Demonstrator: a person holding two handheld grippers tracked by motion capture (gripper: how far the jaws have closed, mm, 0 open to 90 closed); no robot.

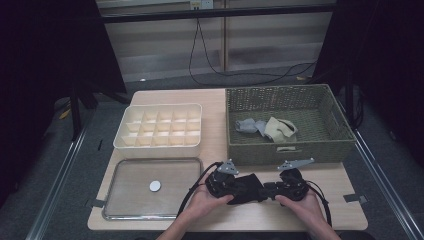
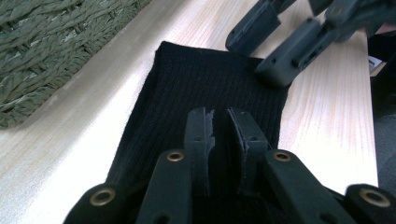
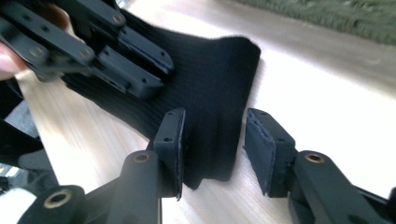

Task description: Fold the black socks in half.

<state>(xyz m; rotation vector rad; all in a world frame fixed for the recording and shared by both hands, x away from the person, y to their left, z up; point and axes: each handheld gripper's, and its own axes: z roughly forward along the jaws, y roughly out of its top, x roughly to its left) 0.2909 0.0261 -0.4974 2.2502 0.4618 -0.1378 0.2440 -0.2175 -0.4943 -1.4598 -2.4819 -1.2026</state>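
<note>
Black ribbed sock [image 2: 205, 88] is laid flat on the wooden table [image 1: 220, 125], just before the woven basket [image 1: 287, 150]; one end is pinched by the left gripper [image 2: 220, 122], seemingly as an anchor; the right gripper [image 3: 212, 140] is spread, straddling the other end, pads apparently clear.

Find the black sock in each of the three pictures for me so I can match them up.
High view: the black sock lies at the table's near edge, between the two hands.
Left gripper view: the sock runs up the middle, from that gripper's jaws.
Right gripper view: the sock fills the centre, its end between that gripper's jaws.
Shared landmark: the green wicker basket, upper left in the left gripper view and top right in the right.
</note>
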